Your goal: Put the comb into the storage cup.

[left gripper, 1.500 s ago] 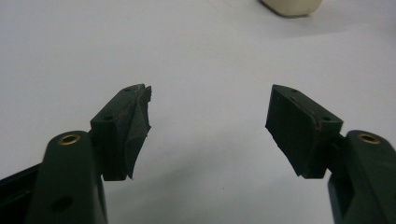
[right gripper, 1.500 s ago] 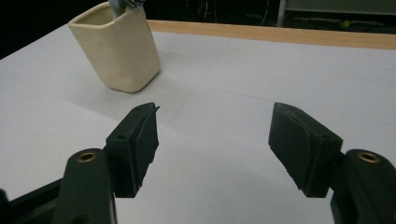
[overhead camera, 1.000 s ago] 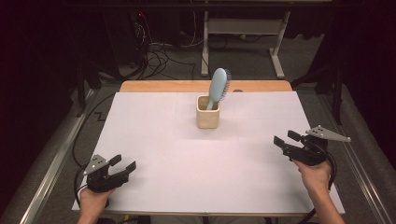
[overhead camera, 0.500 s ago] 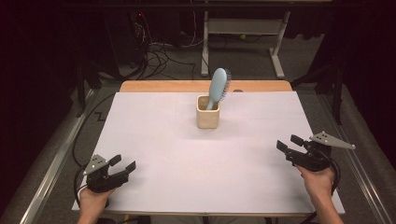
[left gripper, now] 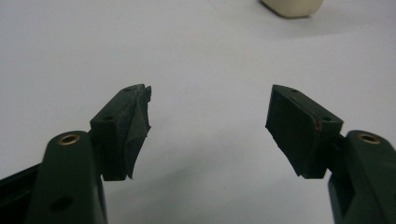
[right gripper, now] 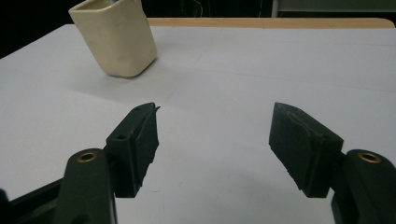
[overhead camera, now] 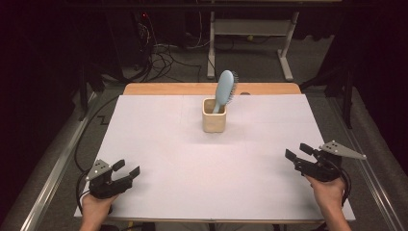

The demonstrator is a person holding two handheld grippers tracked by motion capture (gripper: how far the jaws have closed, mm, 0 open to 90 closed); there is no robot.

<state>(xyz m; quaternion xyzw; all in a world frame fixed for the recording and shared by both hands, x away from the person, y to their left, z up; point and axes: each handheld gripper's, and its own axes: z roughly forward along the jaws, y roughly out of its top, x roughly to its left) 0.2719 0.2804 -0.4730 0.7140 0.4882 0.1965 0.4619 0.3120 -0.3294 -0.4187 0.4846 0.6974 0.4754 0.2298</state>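
A light blue hairbrush (overhead camera: pixel 225 90) stands handle-down in a cream square cup (overhead camera: pixel 214 116) near the table's far middle. The cup's base (left gripper: pixel 293 7) peeks in at the top of the left gripper view, and the cup (right gripper: pixel 116 37) stands at the upper left of the right gripper view. My left gripper (overhead camera: pixel 126 168) rests open at the near left corner, nothing between its jaws. At the near right my right gripper (overhead camera: pixel 298 151) is open and empty too, well apart from the cup.
A white sheet (overhead camera: pixel 211 163) covers the table, with a wooden strip (overhead camera: pixel 211 88) bare along the far edge. Cables (overhead camera: pixel 163 53) and a metal stand's legs (overhead camera: pixel 250 36) lie on the dark floor beyond.
My right gripper has drawn back toward the near right edge and dropped lower. The left gripper, cup and brush have not moved.
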